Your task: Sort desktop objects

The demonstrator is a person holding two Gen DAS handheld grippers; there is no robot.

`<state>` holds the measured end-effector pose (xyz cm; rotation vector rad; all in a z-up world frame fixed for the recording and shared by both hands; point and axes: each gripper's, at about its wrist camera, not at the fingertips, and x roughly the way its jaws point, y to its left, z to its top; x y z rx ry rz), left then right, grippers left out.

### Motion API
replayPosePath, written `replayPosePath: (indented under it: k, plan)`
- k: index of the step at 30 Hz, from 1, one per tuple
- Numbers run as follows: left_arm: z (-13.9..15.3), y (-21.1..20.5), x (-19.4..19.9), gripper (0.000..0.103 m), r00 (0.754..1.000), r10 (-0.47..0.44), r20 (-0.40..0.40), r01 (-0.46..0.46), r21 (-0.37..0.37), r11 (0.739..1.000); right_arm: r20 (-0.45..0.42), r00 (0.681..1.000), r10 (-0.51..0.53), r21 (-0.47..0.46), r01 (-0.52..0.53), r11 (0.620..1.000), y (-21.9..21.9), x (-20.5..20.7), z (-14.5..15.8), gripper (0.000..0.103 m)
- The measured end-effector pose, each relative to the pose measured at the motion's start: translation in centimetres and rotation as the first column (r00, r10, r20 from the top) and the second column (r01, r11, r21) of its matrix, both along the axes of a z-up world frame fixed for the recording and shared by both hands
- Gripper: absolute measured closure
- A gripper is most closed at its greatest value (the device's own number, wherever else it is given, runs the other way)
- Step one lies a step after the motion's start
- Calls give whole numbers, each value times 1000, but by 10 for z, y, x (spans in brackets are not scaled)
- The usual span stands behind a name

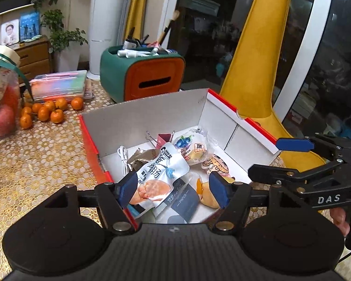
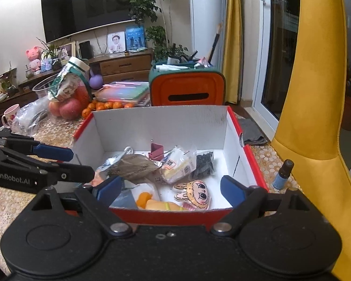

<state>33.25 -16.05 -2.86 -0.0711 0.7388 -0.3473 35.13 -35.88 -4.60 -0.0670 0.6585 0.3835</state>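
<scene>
A white box with red edges (image 1: 149,114) (image 2: 161,121) stands on the patterned table and holds snack packets, a pink binder clip (image 1: 164,138) (image 2: 157,151), a white cable (image 1: 122,158) and a cartoon charm (image 2: 195,193). My left gripper (image 1: 175,187) is open above the box's near left corner; a silver sausage packet (image 1: 160,173) lies between its fingers, not clamped. My right gripper (image 2: 172,188) is open over the box's near edge, empty. Each gripper shows in the other view, the right one (image 1: 292,159) and the left one (image 2: 58,161).
A small blue dropper bottle (image 2: 282,175) stands right of the box. Behind the box are a green-orange organizer (image 1: 149,75) (image 2: 187,86), a plastic case (image 1: 58,86), tangerines (image 1: 49,112), a jar and apples (image 2: 67,103). A yellow chair (image 2: 316,93) is at right.
</scene>
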Motion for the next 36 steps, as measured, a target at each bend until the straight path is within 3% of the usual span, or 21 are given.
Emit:
replayPosePath:
  k: [9,11,15,19,36]
  plan:
    - [16,11,-32,31,999,33,42,-33,-7,999,39,999,2,33,-3,999,4,-29,17,4]
    - [17,11,-39,23,998,43,50,-43,13,999,41,999,2,44,-4,999,5,-34,19,3]
    - [18,11,-52,19,997,40,70,-44,53,998,39,999,-2,59,0,998,7,-45,21,1]
    - [18,12,-65,4,996,36,86,-42,80,996,43,999,-11,63,8,998,10,-54,23,1]
    - [26,24,-102,2,993,63,103,-74,104,992,97,995,3,79,-11,997,25,-100,36,1]
